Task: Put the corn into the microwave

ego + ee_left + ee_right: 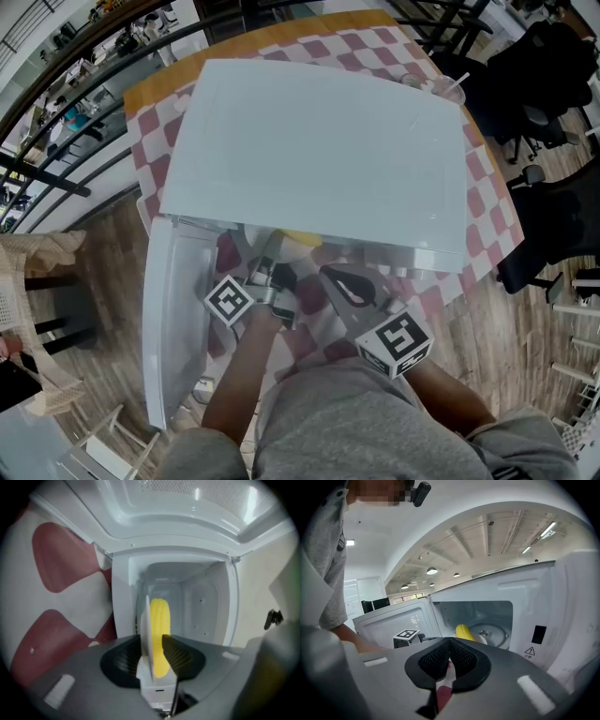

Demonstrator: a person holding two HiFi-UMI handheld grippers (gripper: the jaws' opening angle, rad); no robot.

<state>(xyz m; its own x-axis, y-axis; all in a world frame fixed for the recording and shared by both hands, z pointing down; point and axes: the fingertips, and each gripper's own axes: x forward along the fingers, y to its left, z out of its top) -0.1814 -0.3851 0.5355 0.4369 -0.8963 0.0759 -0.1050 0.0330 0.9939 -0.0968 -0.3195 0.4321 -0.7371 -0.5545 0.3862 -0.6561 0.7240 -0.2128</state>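
Microwave [206, 611]: left claw [153, 637] ajar around plate [146, 620]

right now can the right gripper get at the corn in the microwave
Probably yes: the microwave door stands open and the corn lies near the front, straight ahead of the right gripper. Its jaws are shut, though, and the left gripper sits at the rim of its plate.

The corn [159, 620] is a bare yellow cob with even rows of kernels. It lies on a white plate [480, 639] just inside the opening of the microwave [319, 150], near the front of the cavity. The microwave is a plain white box on a red-and-white checked cloth [487, 187]. Its door [173, 309] is swung wide open to the left, showing a pale, lit interior.
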